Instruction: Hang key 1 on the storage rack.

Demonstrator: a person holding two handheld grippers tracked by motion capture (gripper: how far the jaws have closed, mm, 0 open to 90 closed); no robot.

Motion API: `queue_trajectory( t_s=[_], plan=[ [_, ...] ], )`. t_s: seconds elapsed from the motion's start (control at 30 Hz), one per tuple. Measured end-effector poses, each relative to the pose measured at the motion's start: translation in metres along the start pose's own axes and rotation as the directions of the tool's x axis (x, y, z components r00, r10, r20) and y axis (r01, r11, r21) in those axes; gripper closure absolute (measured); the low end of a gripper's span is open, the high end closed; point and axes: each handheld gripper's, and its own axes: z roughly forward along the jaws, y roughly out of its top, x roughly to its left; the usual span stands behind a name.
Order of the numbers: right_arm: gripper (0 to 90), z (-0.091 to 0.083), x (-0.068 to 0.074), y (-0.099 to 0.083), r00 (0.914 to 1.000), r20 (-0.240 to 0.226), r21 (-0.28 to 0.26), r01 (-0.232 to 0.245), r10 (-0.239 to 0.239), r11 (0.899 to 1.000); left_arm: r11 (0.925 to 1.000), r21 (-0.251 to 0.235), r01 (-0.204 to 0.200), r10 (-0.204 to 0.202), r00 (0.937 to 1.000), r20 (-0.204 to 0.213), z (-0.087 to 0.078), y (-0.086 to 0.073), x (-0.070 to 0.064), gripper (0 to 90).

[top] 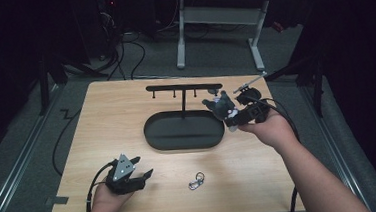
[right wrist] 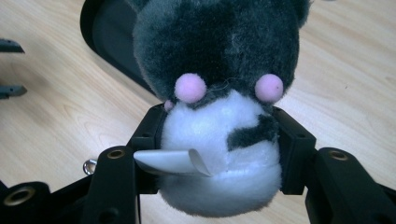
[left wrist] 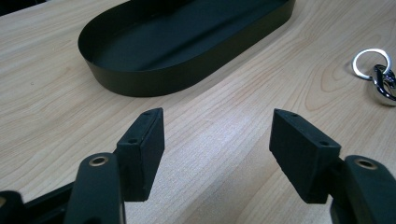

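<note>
Left gripper [top: 139,170]: nearest the person, low over the near left of the table [top: 101,117]; its jaws stand wide apart with only bare wood between them.
Key ring [top: 196,180]: a small metal ring with a clasp, lying loose on the wood near the front edge, just right of the left gripper.
Tray [top: 153,133]: black oval dish at the table's middle, with a thin post rising to a hook bar [top: 183,87] above it.
Right gripper [top: 228,114]: raised at the tray's right end, jaws clamped on the plush toy.
Plush toy [right wrist: 219,70]: dark grey and white with two pink cheek dots, held off the table near the right tip of the hook bar.
Handling: likely very light, soft and squashy, not fragile; the fur gives under the pads, so a firm pinch across the white lower body suits it.
Pointing: its long axis runs out along the jaws, grey head away from the hand, toward the stand. A white tag [right wrist: 173,161] curls out beside one pad.
</note>
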Motion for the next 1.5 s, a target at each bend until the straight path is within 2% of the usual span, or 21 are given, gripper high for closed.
queue_trajectory(
  t_s=[0.37,0.7,1.07,1.5],
  plan=[
    [46.8,-0.007,-0.003,0.015,0.9996,0.023,-0.044,-0.018,0.019,0.999,1.0000,-0.002,0.000,0.000,1.0000,0.001,0.000,0.000,0.000,36.4],
    [46.8,-0.005,-0.018,0.008,0.9965,0.055,-0.053,-0.060,0.063,0.997,1.0000,0.003,-0.001,0.001,1.0000,0.003,0.000,0.000,0.000,36.4],
    [46.8,0.020,-0.027,-0.011,0.9947,0.046,-0.032,-0.090,0.091,0.995,1.0000,0.007,-0.001,0.001,1.0000,0.004,0.002,-0.001,-0.001,36.5],
    [46.2,0.048,-0.026,-0.015,0.9942,0.044,-0.017,-0.097,0.098,0.995,0.9999,0.013,-0.002,0.002,1.0000,0.005,0.002,-0.001,-0.001,36.4]
  ],
)
